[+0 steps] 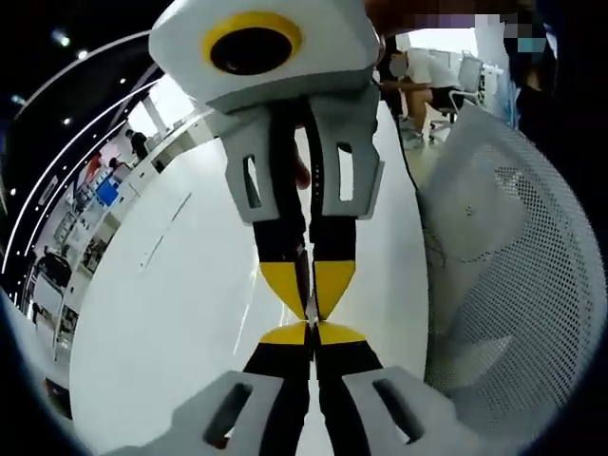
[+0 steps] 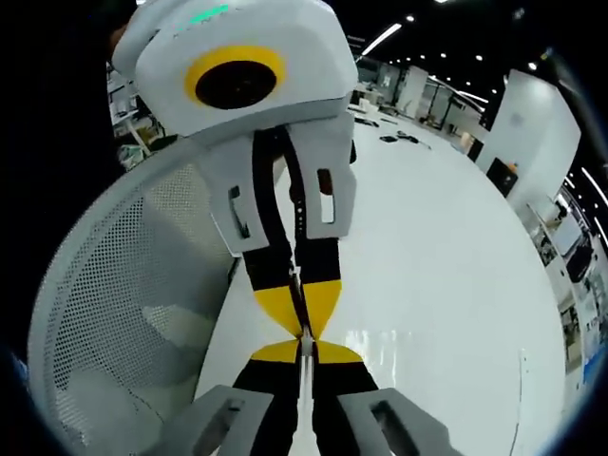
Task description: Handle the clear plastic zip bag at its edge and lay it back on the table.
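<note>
Left gripper view, left side: a long white table (image 1: 190, 285) ran away from the camera, with shelves and a person standing far off at its upper left. Centre: the left gripper (image 1: 312, 331) rose from the bottom, yellow-tipped jaws pressed together, meeting tip to tip with the right gripper (image 1: 309, 309) that came down from the top, its jaws also together. A thin clear edge showed between the tips, most likely the clear plastic zip bag (image 1: 302, 275), held up above the table; the rest of the bag was too transparent to make out. Right side: a white mesh chair back (image 1: 513, 275), and behind it a seated person at upper right.

Right gripper view, left side: the same mesh chair back (image 2: 123, 285). Centre: the right gripper (image 2: 304, 344) from the bottom, jaws together, tip to tip with the left gripper (image 2: 304, 323) from above; a thin pale strip of the bag (image 2: 302, 380) ran between the lower jaws. Right side: the table (image 2: 437, 266) with small dark items far off, and a white pillar.

No containers with contents could be made out.
</note>
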`<state>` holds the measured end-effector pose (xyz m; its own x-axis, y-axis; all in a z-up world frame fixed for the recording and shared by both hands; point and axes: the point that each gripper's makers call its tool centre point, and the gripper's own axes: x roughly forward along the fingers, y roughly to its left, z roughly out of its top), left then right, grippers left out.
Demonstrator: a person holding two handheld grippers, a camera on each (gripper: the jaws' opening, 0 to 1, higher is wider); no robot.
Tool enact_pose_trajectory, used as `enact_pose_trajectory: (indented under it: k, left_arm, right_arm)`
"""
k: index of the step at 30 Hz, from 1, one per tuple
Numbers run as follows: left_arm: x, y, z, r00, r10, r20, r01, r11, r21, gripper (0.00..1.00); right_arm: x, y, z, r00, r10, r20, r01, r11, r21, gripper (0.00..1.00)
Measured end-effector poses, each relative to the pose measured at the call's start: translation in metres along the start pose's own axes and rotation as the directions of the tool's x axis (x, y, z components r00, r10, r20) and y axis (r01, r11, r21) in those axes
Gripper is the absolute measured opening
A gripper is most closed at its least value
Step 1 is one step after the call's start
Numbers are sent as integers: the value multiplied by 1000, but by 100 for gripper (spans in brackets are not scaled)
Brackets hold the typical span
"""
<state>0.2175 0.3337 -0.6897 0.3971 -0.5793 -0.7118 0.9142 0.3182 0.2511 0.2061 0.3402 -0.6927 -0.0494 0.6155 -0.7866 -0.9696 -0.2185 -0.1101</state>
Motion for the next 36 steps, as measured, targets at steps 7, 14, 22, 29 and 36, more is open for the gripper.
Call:
enact_pose_trajectory:
  k: [7, 14, 22, 29, 36]
  left_arm:
    - [-1, 5, -3, 1000, 29, 0, -29, 999, -40, 0]
    - [0, 5, -8, 1000, 26, -14, -27, 998, -55, 0]
    - [6, -1, -8, 999, -7, -50, 7, 1000, -14, 0]
    - [8, 0, -6, 999, 1, -43, -1, 1000, -1, 4]
    - [8, -1, -2, 999, -4, -38, 4, 1000, -6, 0]
  right_arm:
    - [-1, -4, -2, 1000, -11, -2, 11, 1000, 17, 0]
    - [-4, -6, -10, 1000, -17, -23, 18, 1000, 21, 0]
    - [-5, -2, -13, 999, -9, -44, 9, 1000, 0, 0]
    - [-6, -3, -9, 999, -16, -30, 16, 1000, 1, 0]
    - [-5, -1, -7, 1000, -10, -28, 10, 1000, 2, 0]
